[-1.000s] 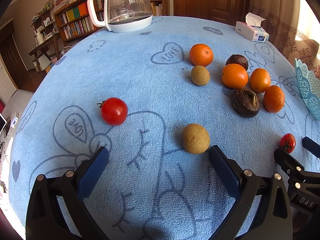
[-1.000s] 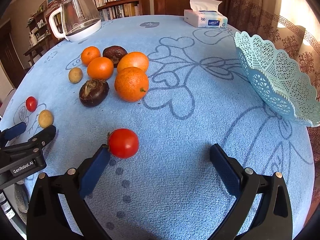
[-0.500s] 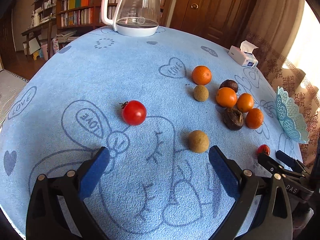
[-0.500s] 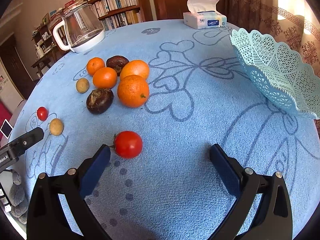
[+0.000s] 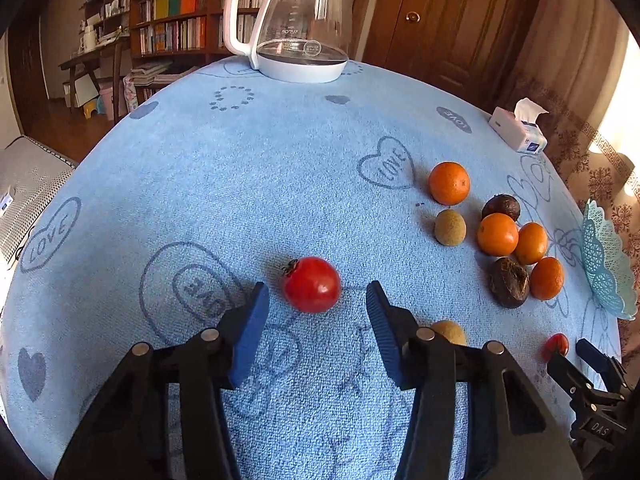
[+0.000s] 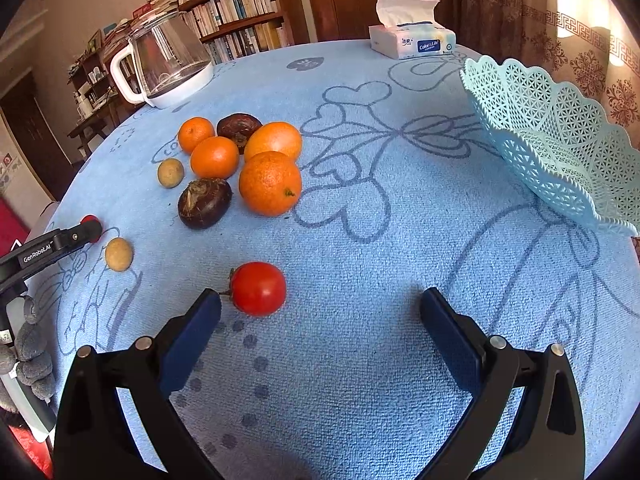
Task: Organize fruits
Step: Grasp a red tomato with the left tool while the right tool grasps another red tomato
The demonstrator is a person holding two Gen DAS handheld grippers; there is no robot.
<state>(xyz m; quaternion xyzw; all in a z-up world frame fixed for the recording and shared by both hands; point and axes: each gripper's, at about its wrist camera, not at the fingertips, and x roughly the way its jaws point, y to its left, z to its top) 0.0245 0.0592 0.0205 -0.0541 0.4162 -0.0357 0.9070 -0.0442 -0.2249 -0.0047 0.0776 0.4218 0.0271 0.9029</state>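
Left gripper [image 5: 316, 308] jaws closing round tomato [image 5: 311, 285], not touching yet — centre first, squeeze gently. Right gripper [image 6: 320, 320] released.

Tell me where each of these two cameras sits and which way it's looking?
Left wrist: rides the left gripper, looking down its closing fingers at a tomato not yet touched; the right gripper shows at the right edge.
Right wrist: rides the open right gripper, facing another tomato and the basket.
Shared: oranges, kettle.
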